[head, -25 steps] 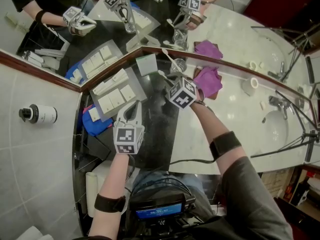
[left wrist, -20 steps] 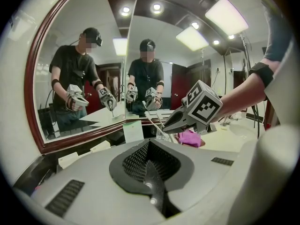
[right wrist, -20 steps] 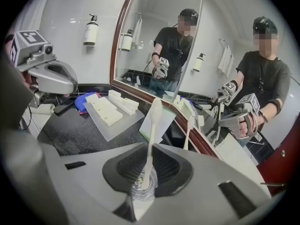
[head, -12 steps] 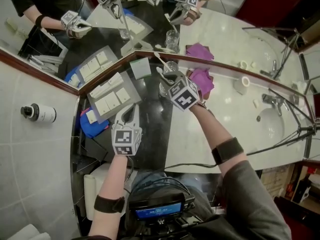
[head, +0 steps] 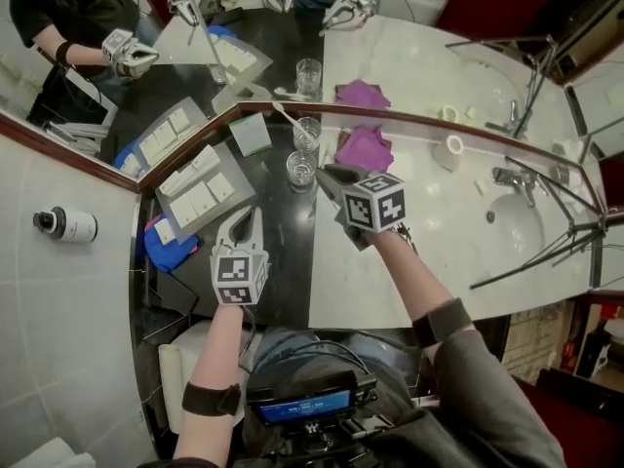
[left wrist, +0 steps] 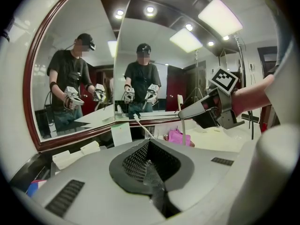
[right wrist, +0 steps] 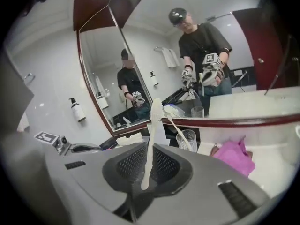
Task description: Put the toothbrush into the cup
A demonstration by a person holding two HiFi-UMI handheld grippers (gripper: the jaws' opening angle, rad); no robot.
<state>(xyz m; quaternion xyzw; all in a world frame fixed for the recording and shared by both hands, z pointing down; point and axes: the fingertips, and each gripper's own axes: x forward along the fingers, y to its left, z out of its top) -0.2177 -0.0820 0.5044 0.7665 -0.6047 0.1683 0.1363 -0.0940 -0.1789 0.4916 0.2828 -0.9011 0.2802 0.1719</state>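
The toothbrush is slim and cream-white, with a plain straight handle and a pale bristled head. It stands nearly upright with its head at 12 o'clock. The lower part of its handle is pinched between the fingers of the right gripper, and the end of the handle pokes out just below the pads. It is held in the air above the table, not in any cup. In the left gripper view it shows as a thin upright stick at the tip of the right gripper, in front of the mirror.

Two clear glass cups stand on the dark stretch of the table, close under the mirror. The far cup holds a second toothbrush, also white, which leans out over the rim toward 11 o'clock. The near cup stands just beside it at 6 o'clock and looks empty. In the head view the right gripper's tips are just beside the near cup, at its 3 o'clock. A crumpled pink cloth lies on the white stone at 3 o'clock of the far cup.

The left gripper hangs over the dark stretch at 7 o'clock of the cups, apart from them. Its fingers are pressed together with nothing between them.
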